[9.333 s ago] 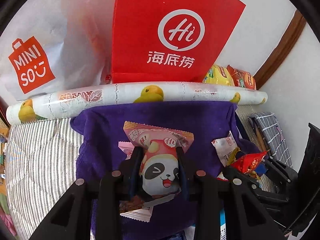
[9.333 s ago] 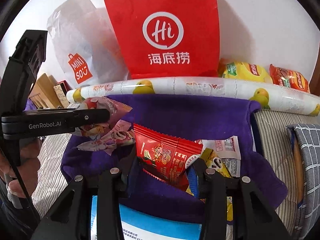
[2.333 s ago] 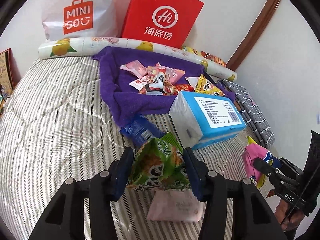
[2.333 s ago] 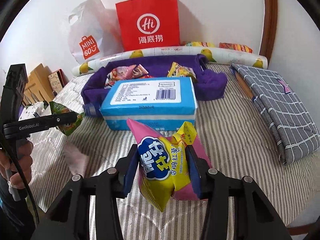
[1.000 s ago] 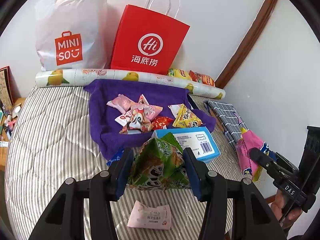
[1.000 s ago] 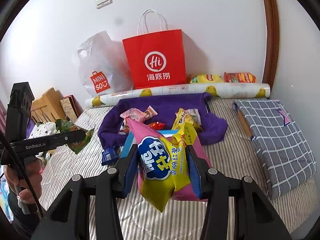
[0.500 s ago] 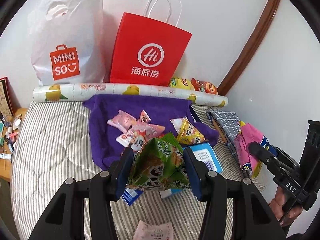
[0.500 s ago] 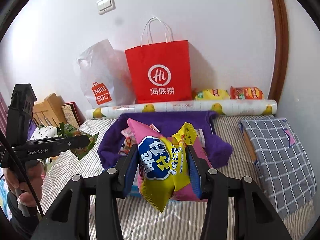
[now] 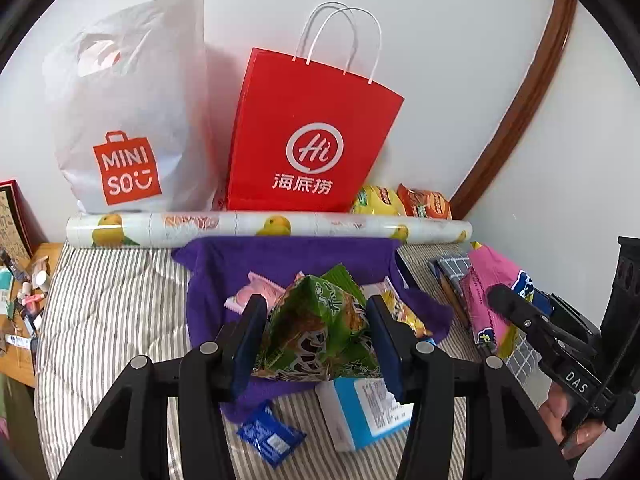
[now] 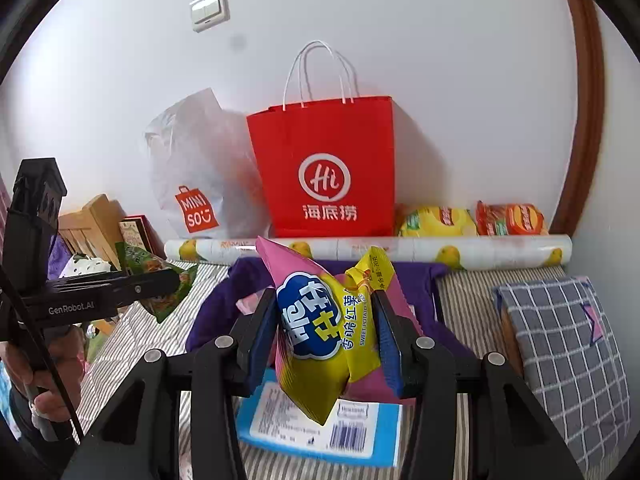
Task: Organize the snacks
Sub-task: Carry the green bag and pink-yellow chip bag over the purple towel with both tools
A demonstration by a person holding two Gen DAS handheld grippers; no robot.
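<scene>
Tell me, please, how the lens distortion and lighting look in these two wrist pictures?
Left wrist view: the brown door trim bows strongly, black vignette at the corners; the red paper bag is sharp. Right wrist view: the same bowing, soft daylight, and the red bag throws a shadow rightwards onto the wall.

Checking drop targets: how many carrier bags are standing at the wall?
2. The white Miniso plastic bag stands on the left; the red paper bag with white handles stands right beside it, both behind the fruit-print roll. None other shows.

A striped bed (image 9: 112, 312) is carrying a purple towel (image 9: 288, 256), a blue box (image 10: 320, 432), a checked cloth (image 10: 568, 344) and a fruit-print roll (image 9: 264, 226).
</scene>
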